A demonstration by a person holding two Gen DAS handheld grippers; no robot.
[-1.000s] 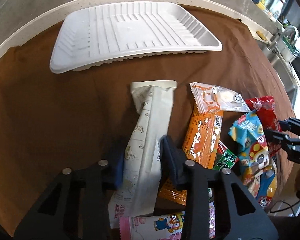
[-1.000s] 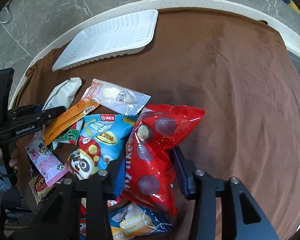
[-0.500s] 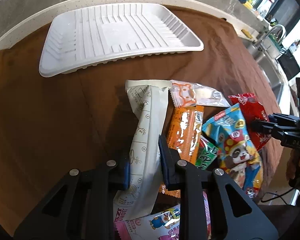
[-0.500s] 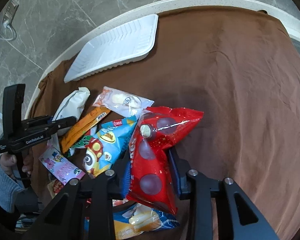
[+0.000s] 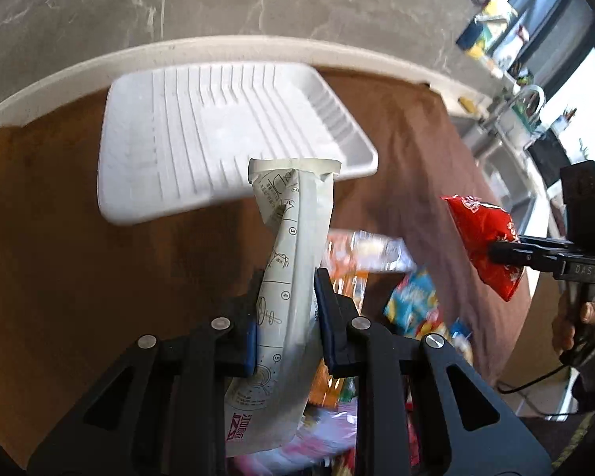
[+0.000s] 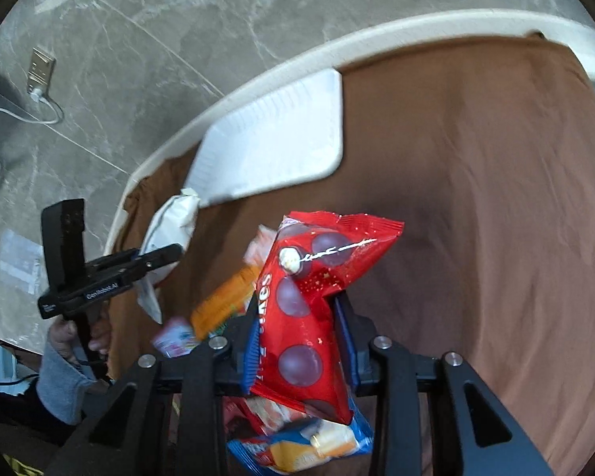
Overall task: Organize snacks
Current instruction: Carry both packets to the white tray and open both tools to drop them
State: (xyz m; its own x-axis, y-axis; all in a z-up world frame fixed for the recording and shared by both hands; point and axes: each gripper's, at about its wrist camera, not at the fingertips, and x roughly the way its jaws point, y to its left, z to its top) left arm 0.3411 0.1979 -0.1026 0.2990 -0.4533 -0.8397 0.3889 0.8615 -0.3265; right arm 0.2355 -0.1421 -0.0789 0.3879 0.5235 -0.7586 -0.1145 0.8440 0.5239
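Observation:
My left gripper (image 5: 287,313) is shut on a long white snack packet (image 5: 293,238) with printed line drawings, held up off the brown cloth. Its top end overlaps the near edge of the white ribbed tray (image 5: 218,135) in the left wrist view. My right gripper (image 6: 297,333) is shut on a red bag (image 6: 313,289) with dark round chocolates printed on it, also lifted. The white tray (image 6: 277,146) lies at the far left of the cloth in the right wrist view. Each gripper shows in the other's view: the right one (image 5: 507,256) with the red bag (image 5: 484,234), the left one (image 6: 166,254) with the white packet (image 6: 170,226).
A pile of loose snacks stays on the cloth: an orange packet (image 6: 226,301), a blue bag (image 5: 412,301), a clear wrapper (image 5: 373,250), a blue-and-yellow packet (image 6: 305,444). The table's pale rim (image 5: 258,45) borders a marble floor. A sink and shelves (image 5: 527,107) stand at the right.
Both grippers closed on their packets and lifted them off the cloth. The white packet and the red bag now hang above the pile, and the tray looks nearer.

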